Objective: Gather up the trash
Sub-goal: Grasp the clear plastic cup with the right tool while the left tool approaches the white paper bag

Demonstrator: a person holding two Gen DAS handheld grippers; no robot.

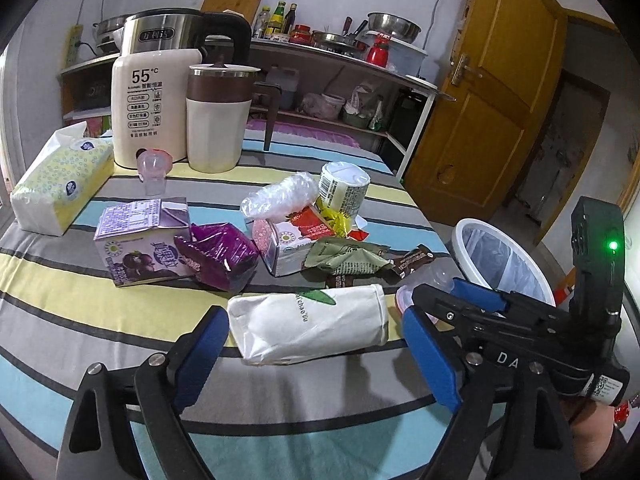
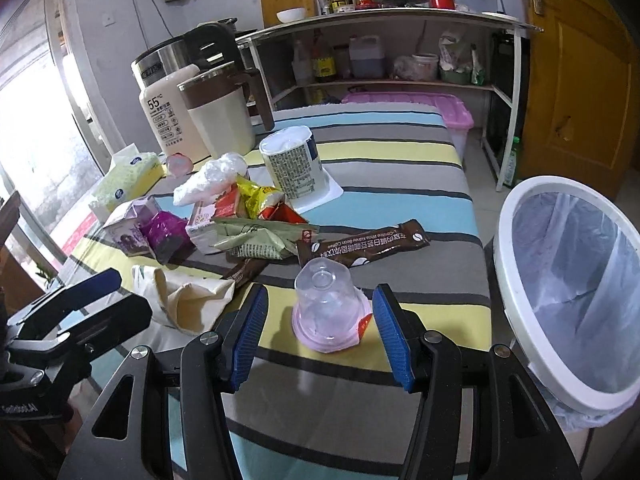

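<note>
Home kitchen: kettle, condiment bottles.

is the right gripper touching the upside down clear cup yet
Apart. The right wrist view shows the right gripper with jaws open on either side of the upside-down clear cup, striped tablecloth visible between each blue pad and the cup.

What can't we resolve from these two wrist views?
- Trash bin: bottom and contents not visible; rim cut by the right edge in the right wrist view, blocked by the right gripper in the left wrist view.
- Plastic cup: mostly hidden behind that gripper in the left wrist view.
</note>
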